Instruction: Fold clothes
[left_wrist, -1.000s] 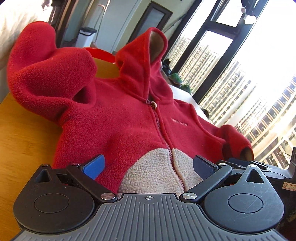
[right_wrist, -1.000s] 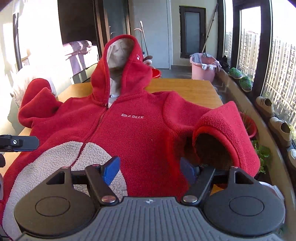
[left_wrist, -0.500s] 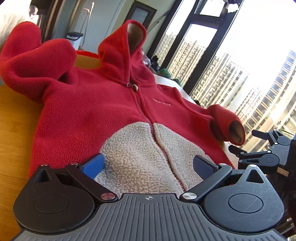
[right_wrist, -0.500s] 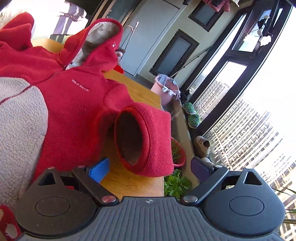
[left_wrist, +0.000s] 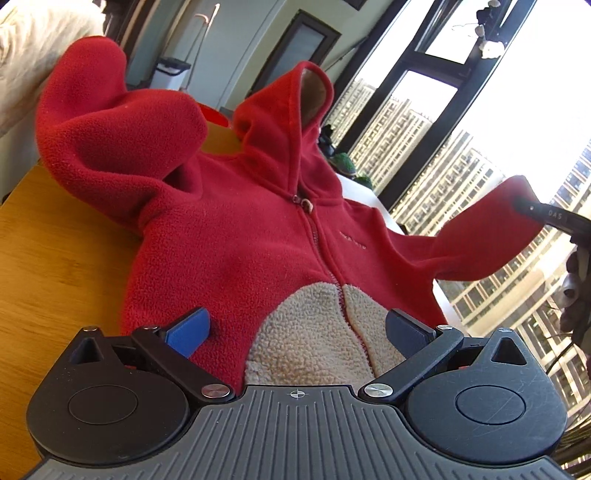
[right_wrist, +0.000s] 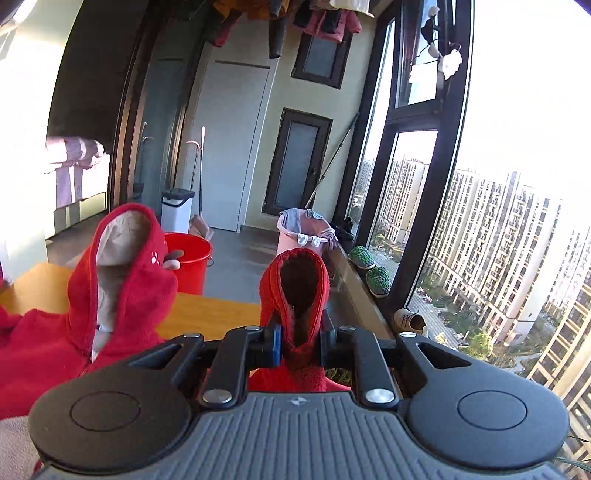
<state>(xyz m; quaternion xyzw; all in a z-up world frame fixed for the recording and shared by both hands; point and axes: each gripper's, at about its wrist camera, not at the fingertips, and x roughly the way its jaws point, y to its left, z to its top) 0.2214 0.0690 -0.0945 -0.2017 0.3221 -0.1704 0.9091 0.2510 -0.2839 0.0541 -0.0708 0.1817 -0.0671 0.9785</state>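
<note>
A red fleece hoodie (left_wrist: 258, 236) with a cream belly panel lies face up on the wooden table (left_wrist: 55, 266), zipper shut, hood standing up. My left gripper (left_wrist: 295, 328) is open over the hoodie's lower front, holding nothing. My right gripper (right_wrist: 301, 341) is shut on the cuff of the hoodie's right sleeve (right_wrist: 299, 280) and holds it lifted off the table. In the left wrist view that sleeve (left_wrist: 491, 236) stretches up and to the right, with the right gripper's finger at its end. The other sleeve (left_wrist: 110, 147) is bunched at the far left.
A red bucket (right_wrist: 188, 254) and a pink laundry basket (right_wrist: 295, 232) stand on the floor beyond the table. Large windows (right_wrist: 480, 184) run along the right, with shoes and small plants on the sill. A white bin (right_wrist: 177, 210) stands by the far door.
My right gripper has closed on the sleeve cuff and lifted it up off the table. My left gripper has moved slightly closer to the hoodie and stays open.
</note>
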